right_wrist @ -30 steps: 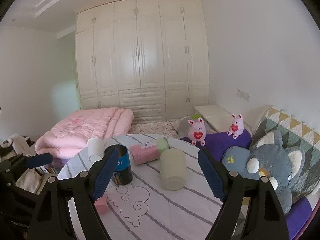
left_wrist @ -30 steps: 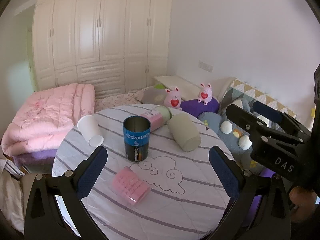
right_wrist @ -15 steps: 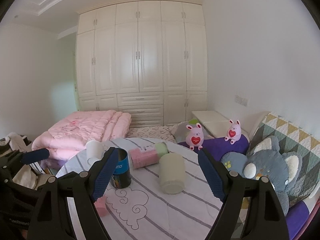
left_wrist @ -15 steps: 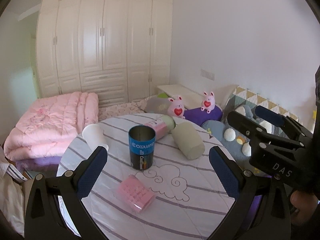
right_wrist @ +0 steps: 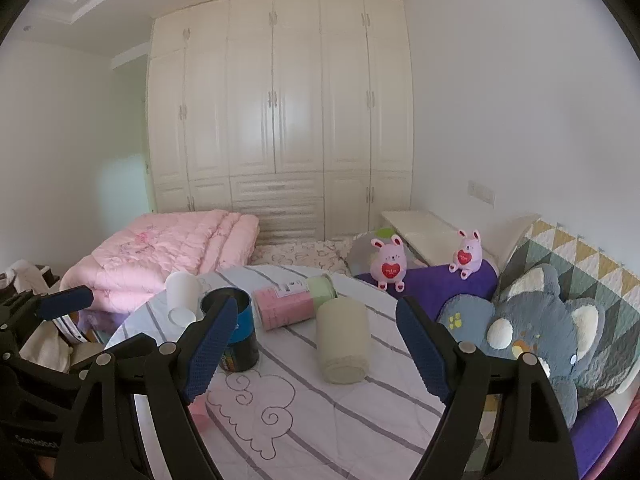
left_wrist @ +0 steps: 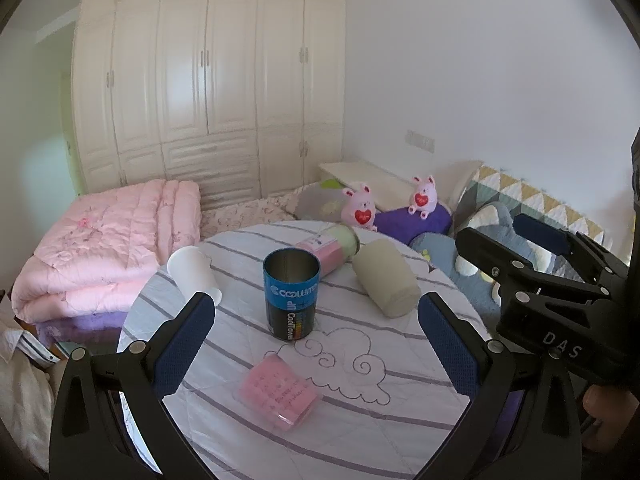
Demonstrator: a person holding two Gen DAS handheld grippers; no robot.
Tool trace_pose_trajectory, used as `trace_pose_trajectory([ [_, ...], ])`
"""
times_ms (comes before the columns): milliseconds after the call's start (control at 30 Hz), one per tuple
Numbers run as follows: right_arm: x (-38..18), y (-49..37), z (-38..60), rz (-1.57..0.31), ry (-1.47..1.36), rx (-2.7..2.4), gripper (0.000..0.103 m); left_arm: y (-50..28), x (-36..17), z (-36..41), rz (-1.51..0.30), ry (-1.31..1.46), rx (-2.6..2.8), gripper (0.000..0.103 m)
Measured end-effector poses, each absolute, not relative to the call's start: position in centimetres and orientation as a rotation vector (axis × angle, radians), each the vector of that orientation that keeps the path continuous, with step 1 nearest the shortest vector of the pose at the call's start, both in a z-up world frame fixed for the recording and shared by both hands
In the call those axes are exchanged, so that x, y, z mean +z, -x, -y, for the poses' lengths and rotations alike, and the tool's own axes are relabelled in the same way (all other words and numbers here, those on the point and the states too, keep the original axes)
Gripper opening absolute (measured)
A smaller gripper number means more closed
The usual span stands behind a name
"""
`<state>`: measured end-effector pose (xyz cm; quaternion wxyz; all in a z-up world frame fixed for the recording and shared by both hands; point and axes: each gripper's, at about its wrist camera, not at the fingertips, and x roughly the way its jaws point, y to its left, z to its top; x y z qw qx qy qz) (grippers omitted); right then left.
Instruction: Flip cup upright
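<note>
Several cups lie tipped on the round desk (left_wrist: 420,412), so which one the task means is a guess; the blue can (left_wrist: 291,294) near the middle already stands upright

Going left to right: the white cup (left_wrist: 194,274) lies on its side right at the left edge of the desk, mouth toward the viewer. The left hand-held gripper (left_wrist: 312,344) hovers released, jaws wide apart and holding nothing, low over the near edge. A small pink cup (left_wrist: 278,394) lies tipped between its fingers, close to the near edge, and looks the likeliest target. Behind the can, a pink and green tumbler (left_wrist: 332,250) lies at the far edge. The beige cup (left_wrist: 386,278) lies on its side toward the right edge, base facing the camera, and the right hand-held gripper (right_wrist: 316,354) hangs released above it, jaws spread and empty

To right the pink cup well, the jaws should probably close across its body, lift it off the cloth, then rotate until the mouth faces up before setting it down

Open room lies on the cloud drawing (left_wrist: 344,364), in the middle of the desk. The white cup could roll off the left edge, and the can stands near enough to be knocked
</note>
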<state>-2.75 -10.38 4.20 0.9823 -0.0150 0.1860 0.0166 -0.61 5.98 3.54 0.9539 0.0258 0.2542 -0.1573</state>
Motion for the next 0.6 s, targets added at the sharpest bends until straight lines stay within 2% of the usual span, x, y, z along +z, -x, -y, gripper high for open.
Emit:
trace_pose_trajectory([
  [600, 4.6, -2.2, 10.7, -0.452, -0.018, 0.017, 0.083, -5.5, 4.1, -5.2, -0.612, -0.089, -0.320, 0.103],
])
